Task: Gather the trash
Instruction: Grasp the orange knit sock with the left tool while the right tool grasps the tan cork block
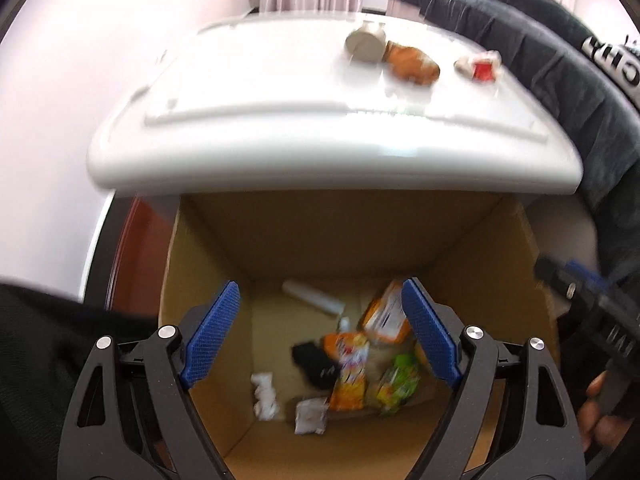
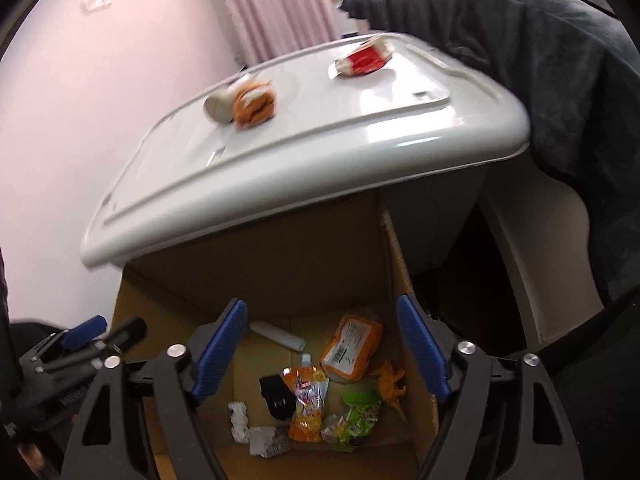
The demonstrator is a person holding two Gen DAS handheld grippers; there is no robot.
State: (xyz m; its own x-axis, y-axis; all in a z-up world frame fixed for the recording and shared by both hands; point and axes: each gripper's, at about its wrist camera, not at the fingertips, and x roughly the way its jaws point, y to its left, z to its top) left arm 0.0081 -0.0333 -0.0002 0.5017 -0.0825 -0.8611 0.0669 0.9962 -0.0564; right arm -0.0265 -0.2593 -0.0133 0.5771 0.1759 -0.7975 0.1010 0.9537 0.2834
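Observation:
Both grippers hang open and empty over an open cardboard box point(image 1: 208, 272) on the floor. My left gripper point(image 1: 320, 300) and my right gripper point(image 2: 320, 320) each look down into it. The box point(image 2: 280, 272) holds several pieces of trash: orange snack bags point(image 2: 350, 348), a green wrapper point(image 2: 358, 412), crumpled white paper point(image 2: 240, 420), a white tube point(image 2: 278, 334), a black item point(image 2: 276, 398) and an orange toy dinosaur point(image 2: 390, 380). On the white table point(image 1: 320, 152) lie a paper cup point(image 1: 366, 42), an orange wrapper point(image 1: 412, 62) and a red-and-white wrapper point(image 1: 480, 66).
The white table point(image 2: 280, 168) overhangs the box's far side. A dark jacket point(image 2: 540, 60) drapes over a chair at the right. A pink wall point(image 2: 80, 120) and curtain point(image 2: 272, 8) stand behind. The other gripper shows at each view's edge point(image 1: 592, 312) point(image 2: 68, 352).

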